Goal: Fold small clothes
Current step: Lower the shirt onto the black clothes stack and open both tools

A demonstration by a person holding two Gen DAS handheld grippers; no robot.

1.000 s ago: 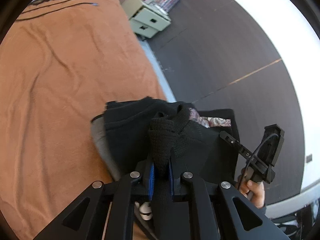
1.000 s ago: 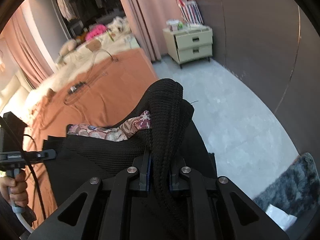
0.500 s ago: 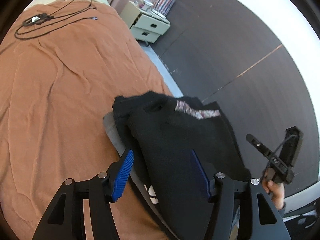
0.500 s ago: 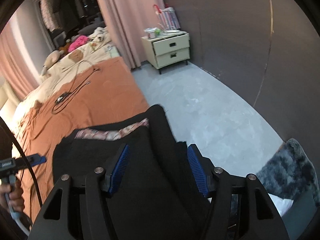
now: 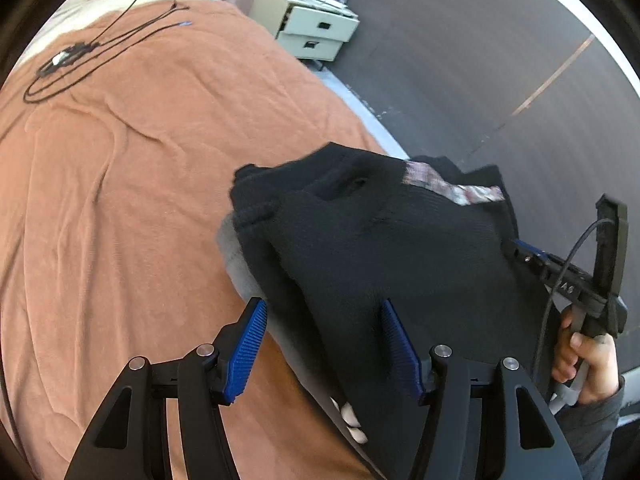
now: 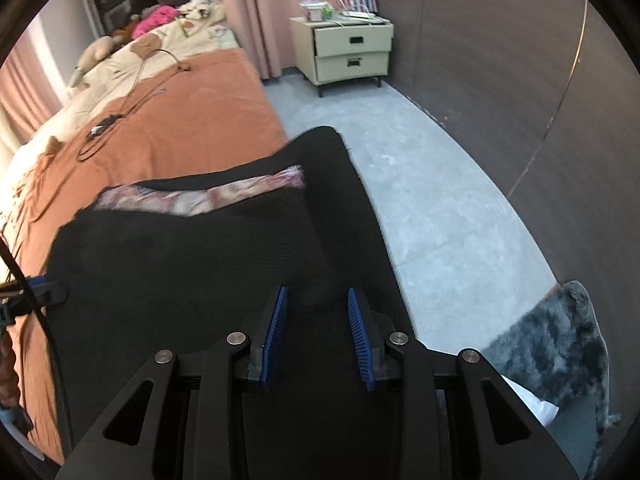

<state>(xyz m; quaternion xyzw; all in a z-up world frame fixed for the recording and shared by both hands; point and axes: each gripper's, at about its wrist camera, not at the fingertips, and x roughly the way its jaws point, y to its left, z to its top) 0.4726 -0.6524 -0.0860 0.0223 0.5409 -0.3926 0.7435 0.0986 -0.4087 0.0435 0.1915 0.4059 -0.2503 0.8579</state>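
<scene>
A black knit garment with a pink patterned inner band lies folded at the edge of the orange bed, on top of a grey piece. My left gripper is open, its blue pads either side of the garment's near edge. My right gripper is open just over the same garment, whose patterned band shows further off. The right gripper also shows in the left wrist view, held in a hand.
Black cables lie on the far part of the bed. A cream two-drawer nightstand stands by the pink curtain. Grey floor runs beside the bed, with a dark wall on the right and a grey fluffy rug near me.
Both grippers were shut on bunched black fabric; they have opened and let it go. The garment has dropped flat onto the bed edge and both grippers have pulled back a little.
</scene>
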